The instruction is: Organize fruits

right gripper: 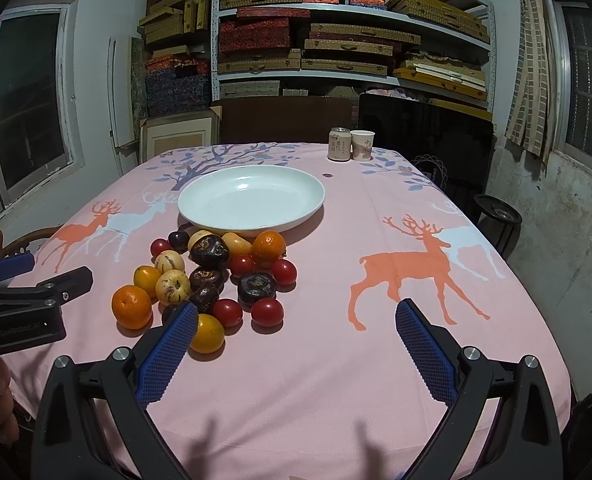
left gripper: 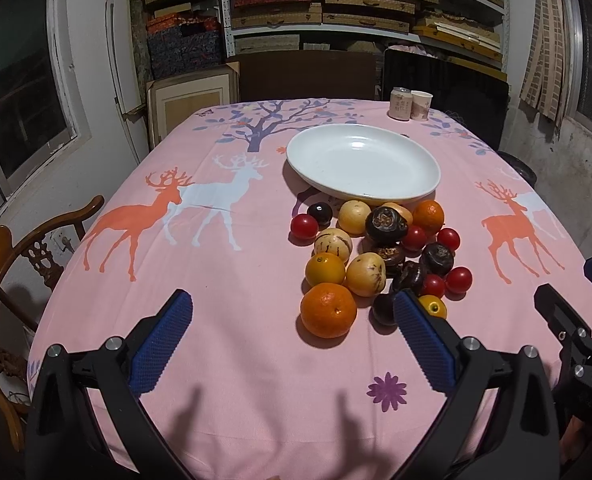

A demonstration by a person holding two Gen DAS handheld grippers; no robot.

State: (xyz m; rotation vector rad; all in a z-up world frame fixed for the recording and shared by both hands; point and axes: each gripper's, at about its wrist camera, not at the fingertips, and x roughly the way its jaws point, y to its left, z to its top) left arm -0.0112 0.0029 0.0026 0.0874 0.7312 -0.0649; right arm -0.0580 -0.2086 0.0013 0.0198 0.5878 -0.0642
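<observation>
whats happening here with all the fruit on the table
A person holds a claw in each hand over a table with a pink deer-print cloth. Both the left claw and the right claw are open and hold nothing. A pile of fruit, with oranges, small red tomatoes and dark and pale round fruits, sits loose on the cloth just in front of a white plate, which has no fruit on it. A can and a paper cup stand at the far edge. Sorting has not started.

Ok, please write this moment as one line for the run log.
stage: start | left gripper: open, holds nothing | right gripper: open, holds nothing | white plate: no fruit on it | fruit pile: on tablecloth before plate
</observation>
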